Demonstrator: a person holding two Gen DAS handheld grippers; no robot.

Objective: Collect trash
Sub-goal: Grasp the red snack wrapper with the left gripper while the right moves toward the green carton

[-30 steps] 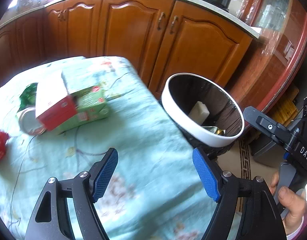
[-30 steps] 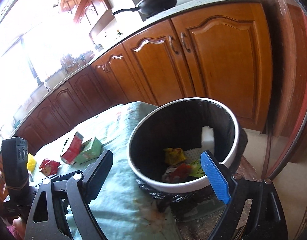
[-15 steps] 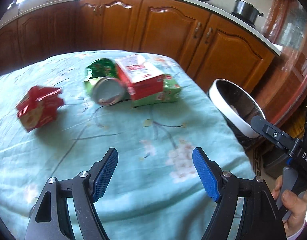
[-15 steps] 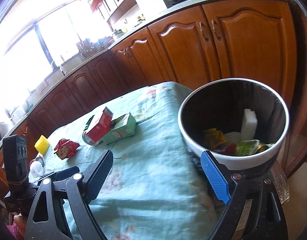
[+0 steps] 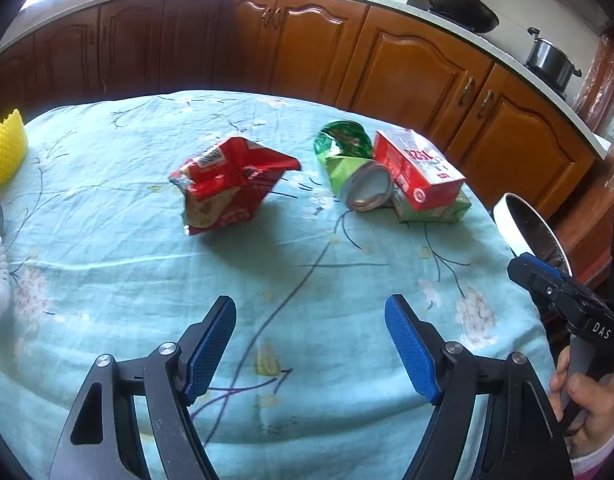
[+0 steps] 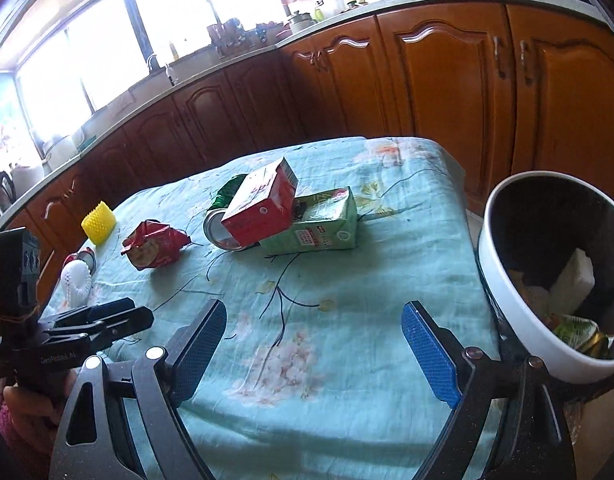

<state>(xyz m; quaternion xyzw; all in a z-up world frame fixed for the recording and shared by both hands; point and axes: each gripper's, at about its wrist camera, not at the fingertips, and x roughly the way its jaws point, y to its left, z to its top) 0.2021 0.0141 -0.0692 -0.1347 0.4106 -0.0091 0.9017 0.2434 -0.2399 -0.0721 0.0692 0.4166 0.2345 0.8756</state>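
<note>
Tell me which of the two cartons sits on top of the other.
The red carton sits tilted on top, resting on the green carton, which lies flat on the tablecloth, and on the can beside it.

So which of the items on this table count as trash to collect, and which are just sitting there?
Belongs to the job:
- crumpled red snack bag
- red carton
- green carton under it
- crushed green can
- white-rimmed bin, already holding some waste
- left gripper and right gripper, both open and empty

Just lying about:
- yellow spiky object
- white knobbly item
- black pan
- steel pot
</note>
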